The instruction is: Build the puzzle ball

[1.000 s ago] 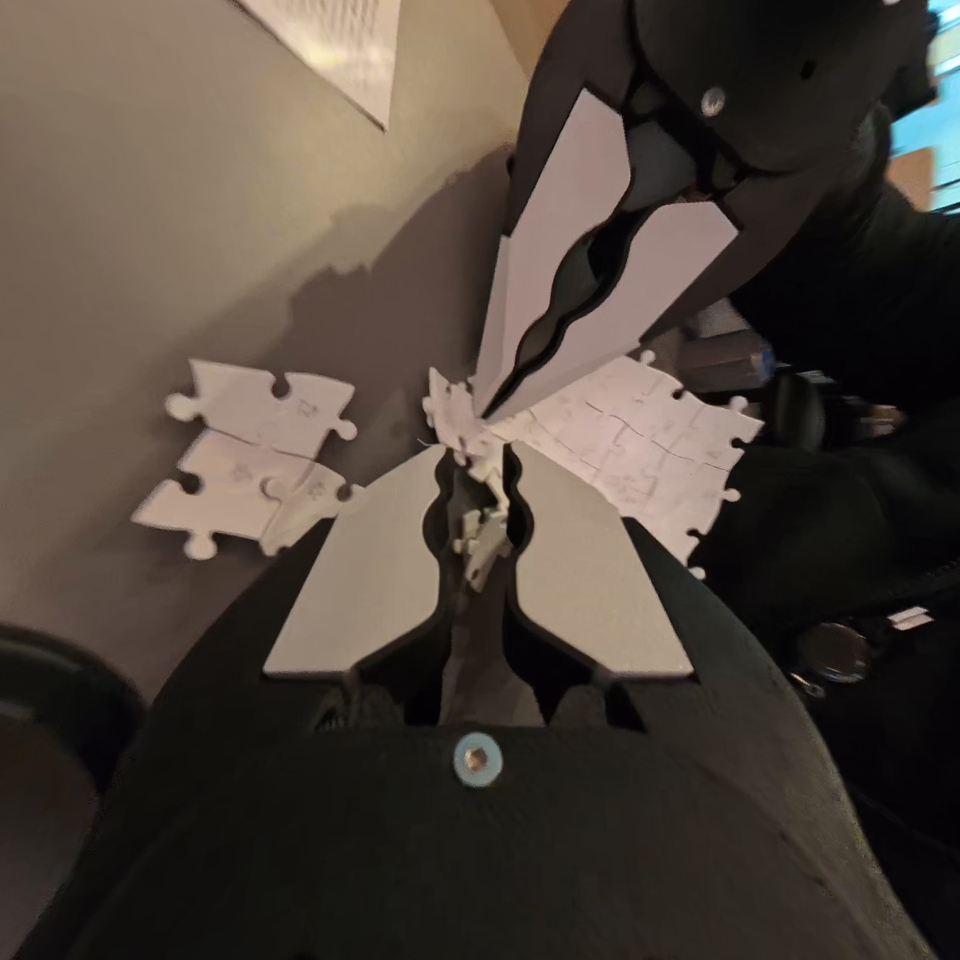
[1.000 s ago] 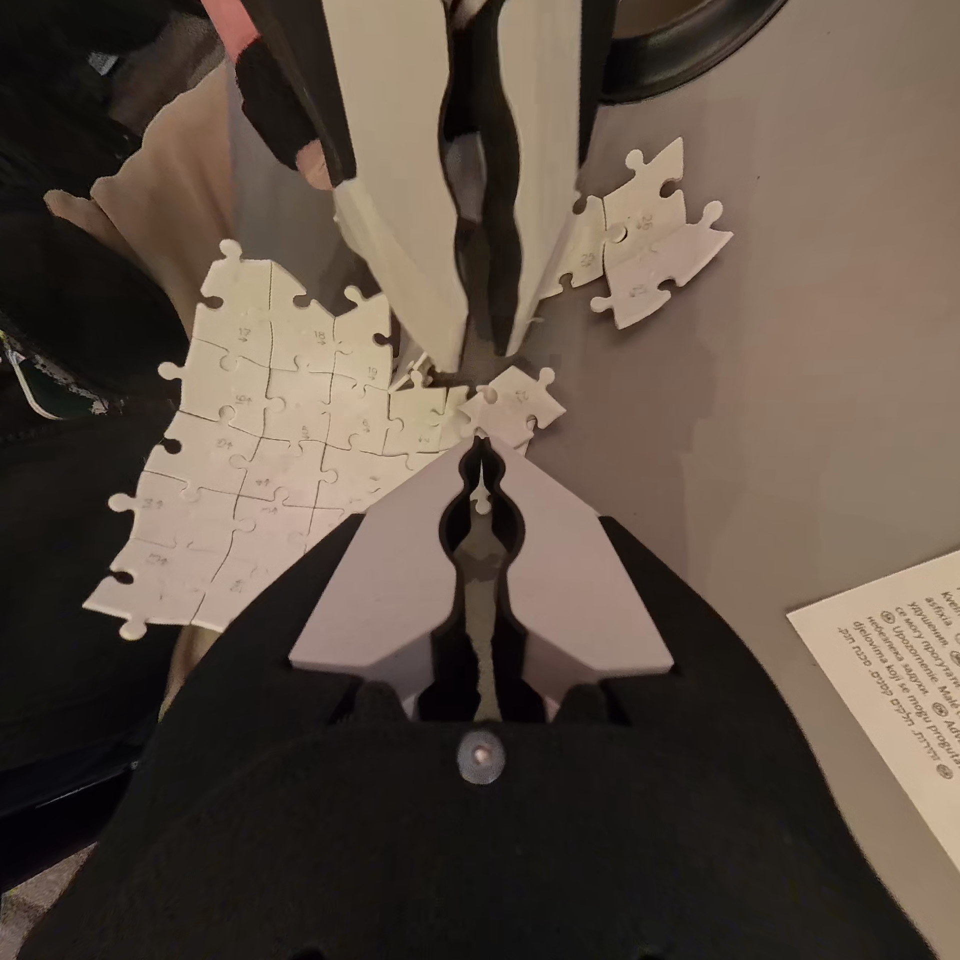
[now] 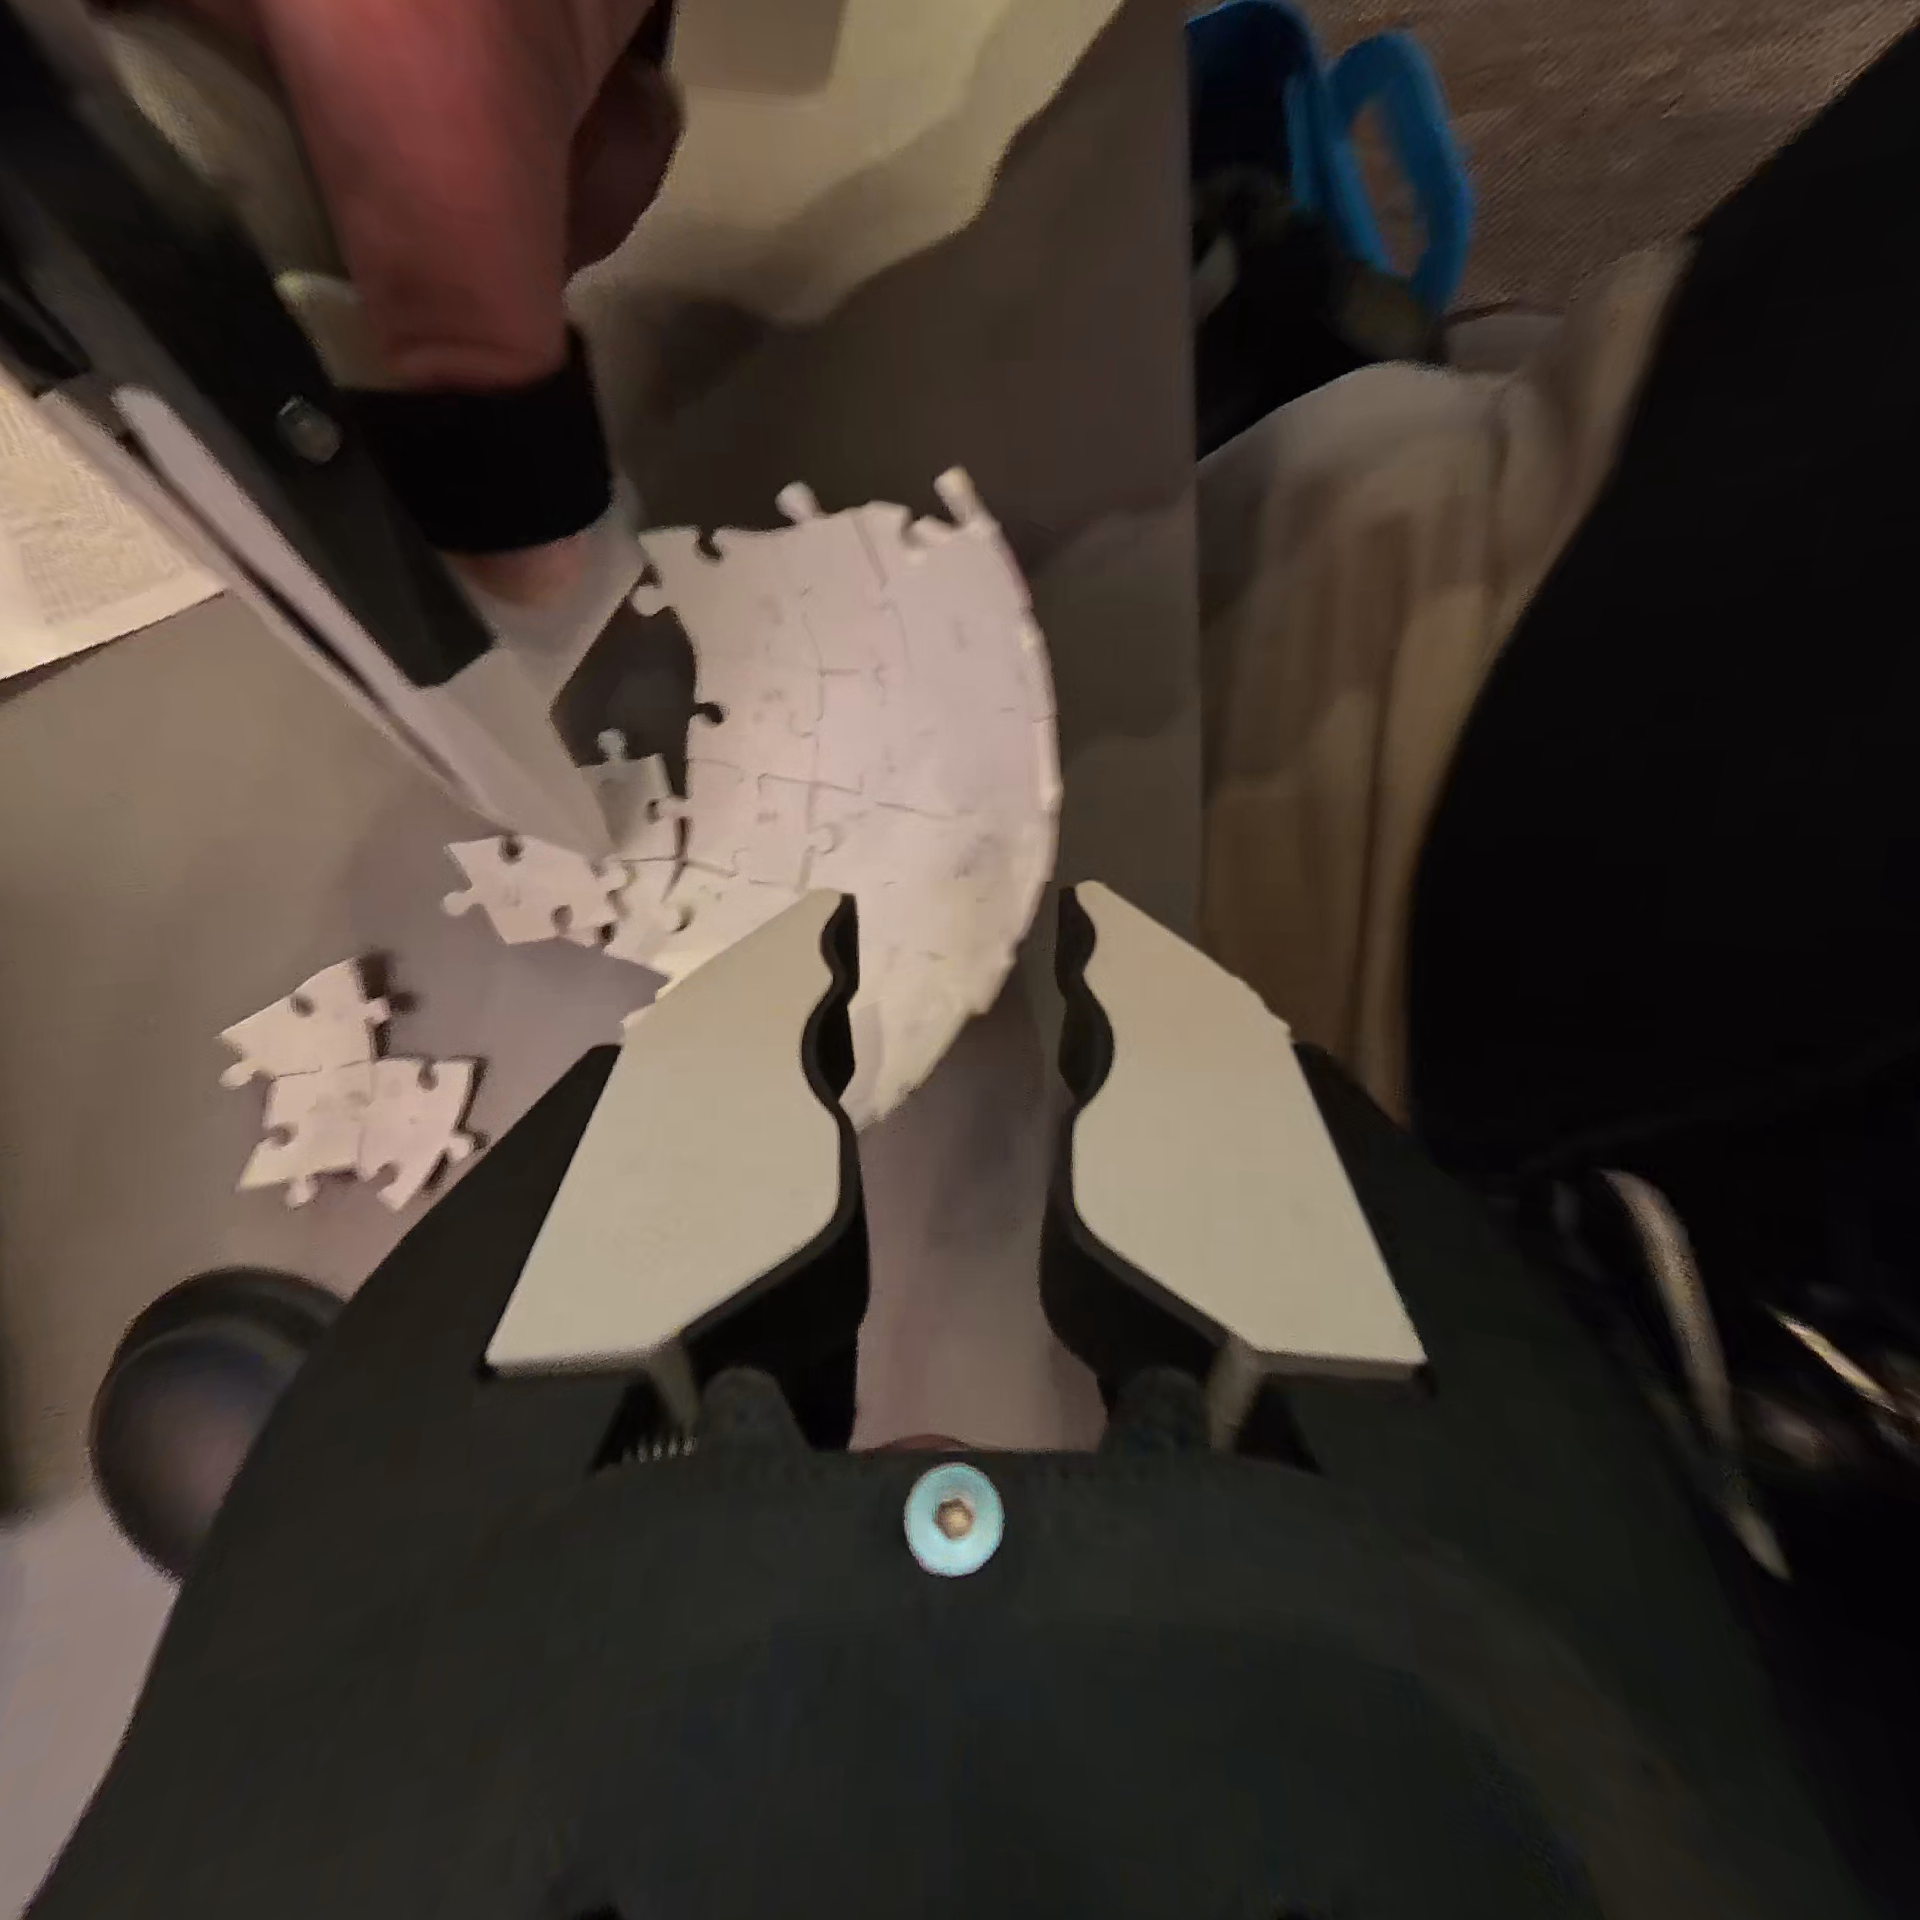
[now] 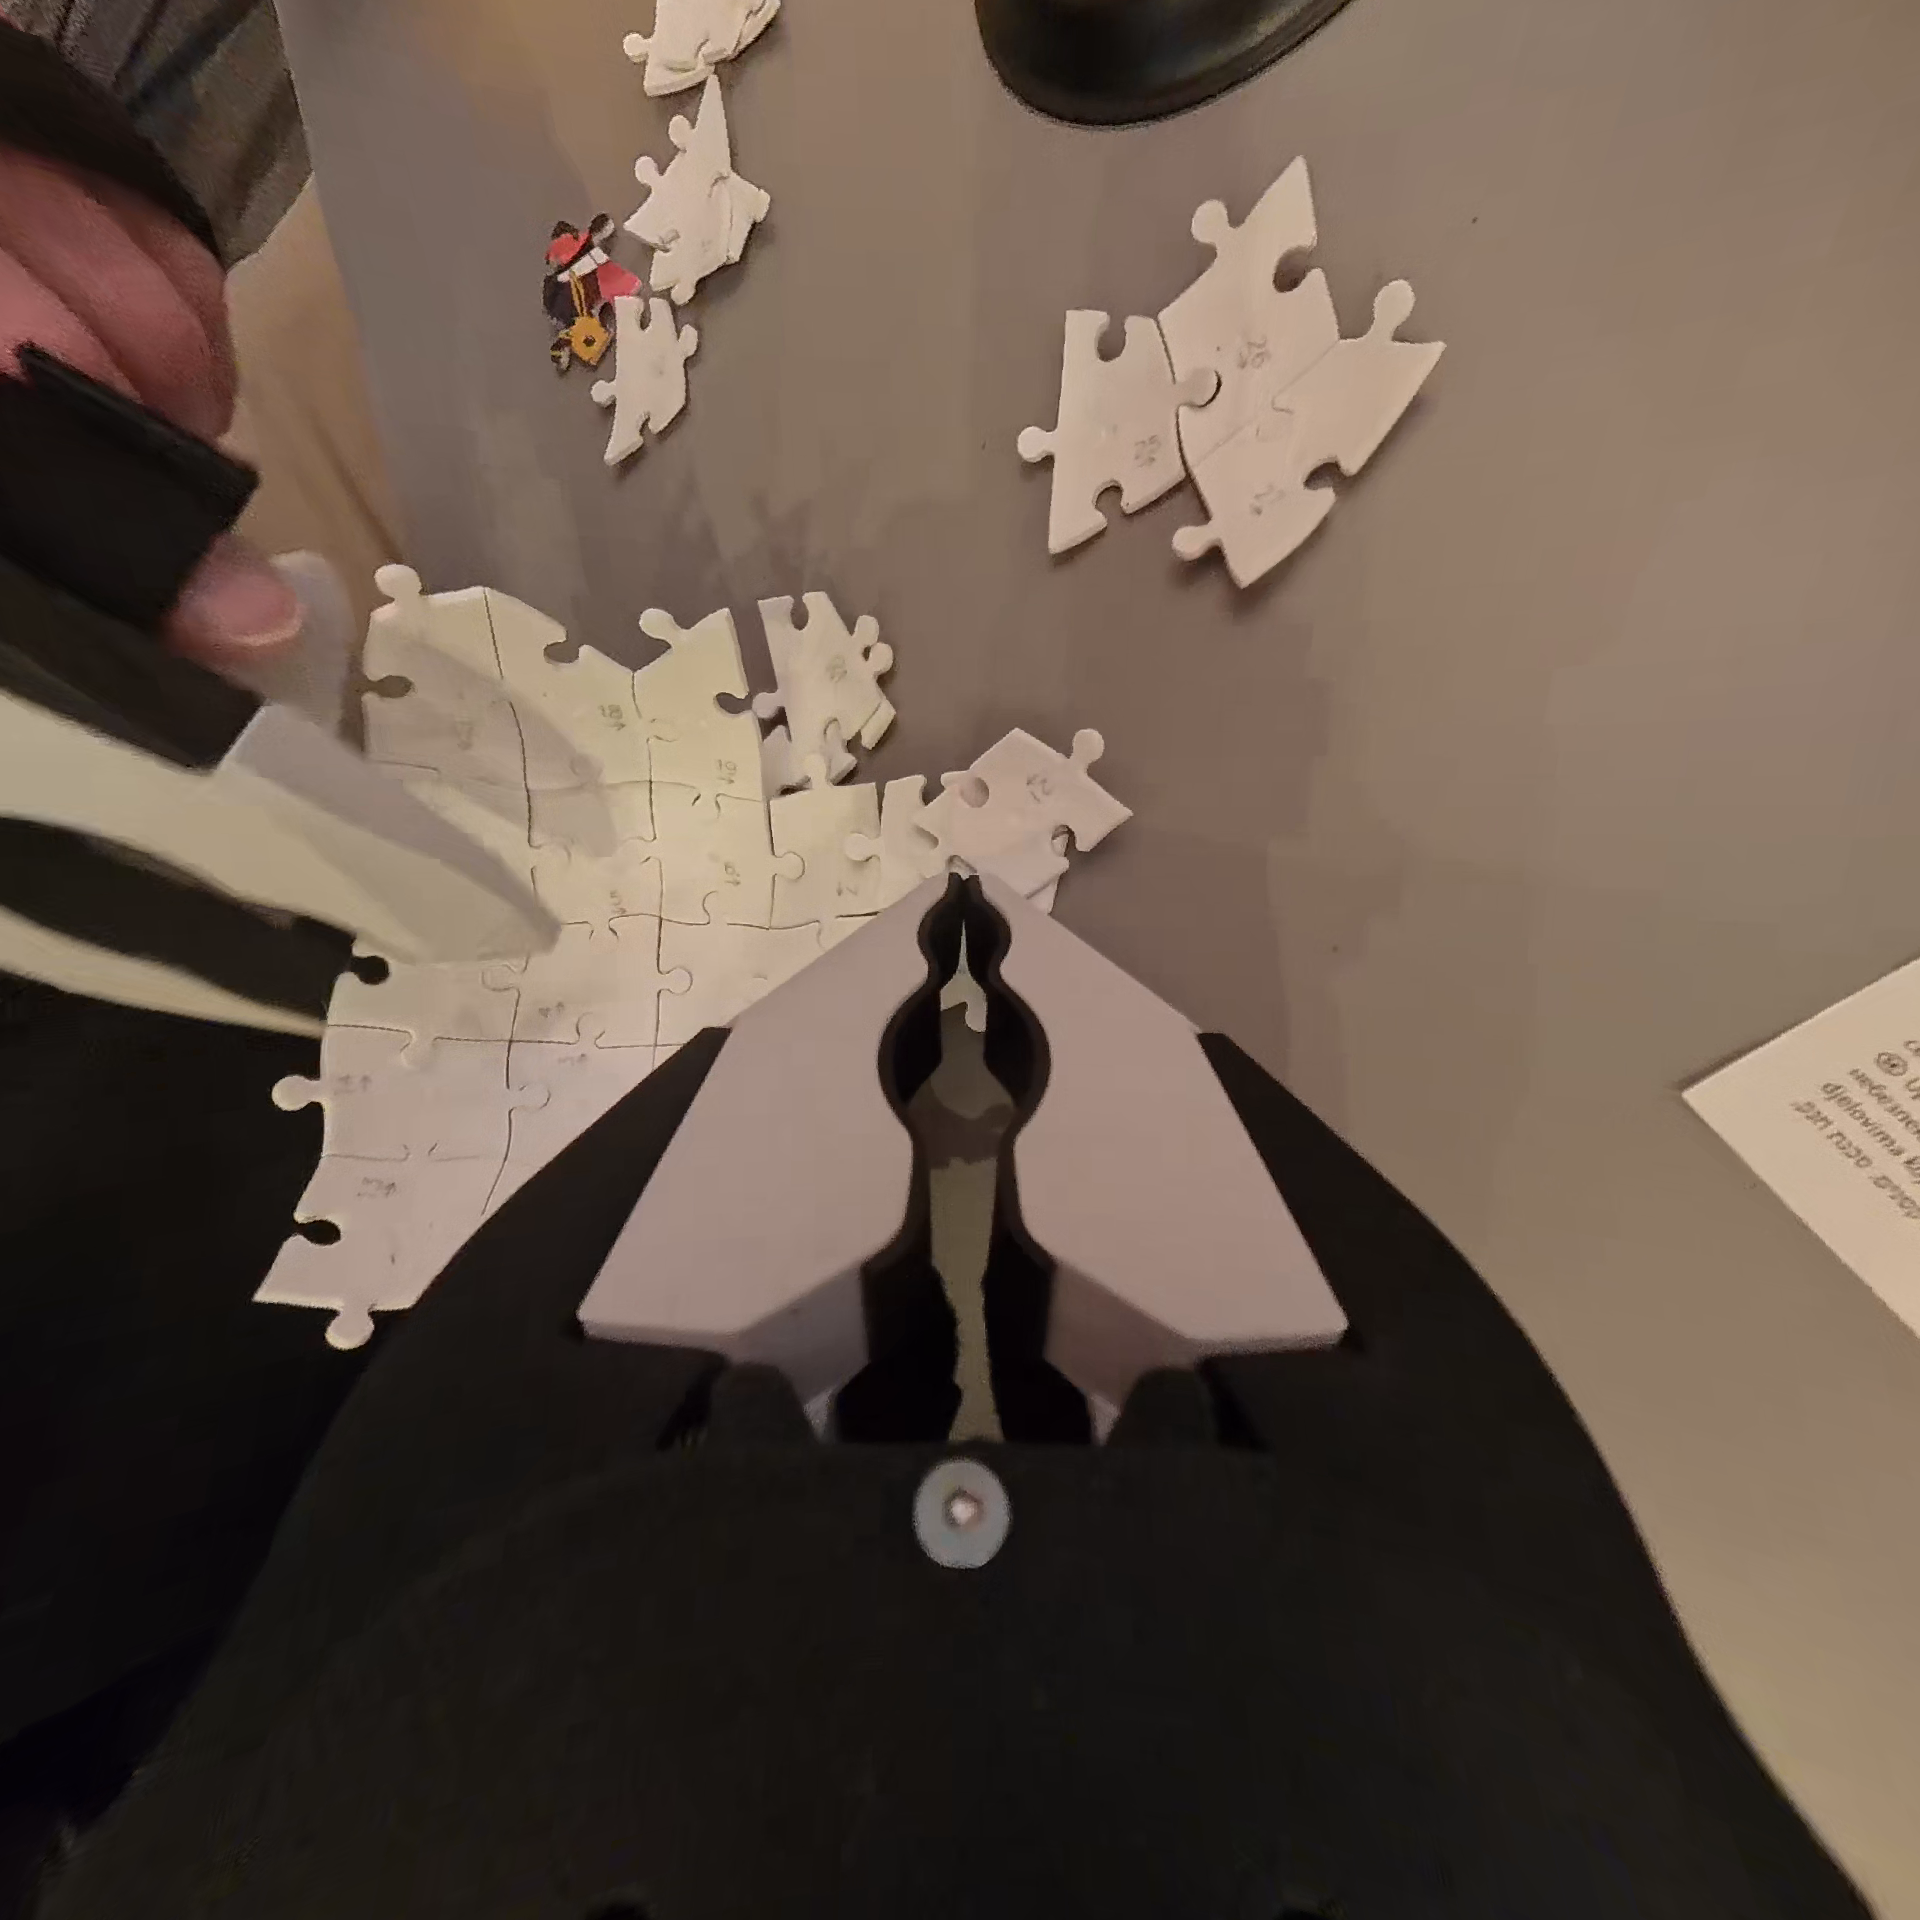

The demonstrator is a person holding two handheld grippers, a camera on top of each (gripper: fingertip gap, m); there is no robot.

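Pinching the edge of the curved puzzle sheet on the grey table, the right gripper is closed tight, while the left gripper hangs wide open just above it.

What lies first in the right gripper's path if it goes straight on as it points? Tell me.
The right gripper is shut, tips at the edge of the assembled curved puzzle section. Straight ahead, it would first meet the single white piece just beyond its tips, then bare grey table. Depth is unclear; it may already touch.
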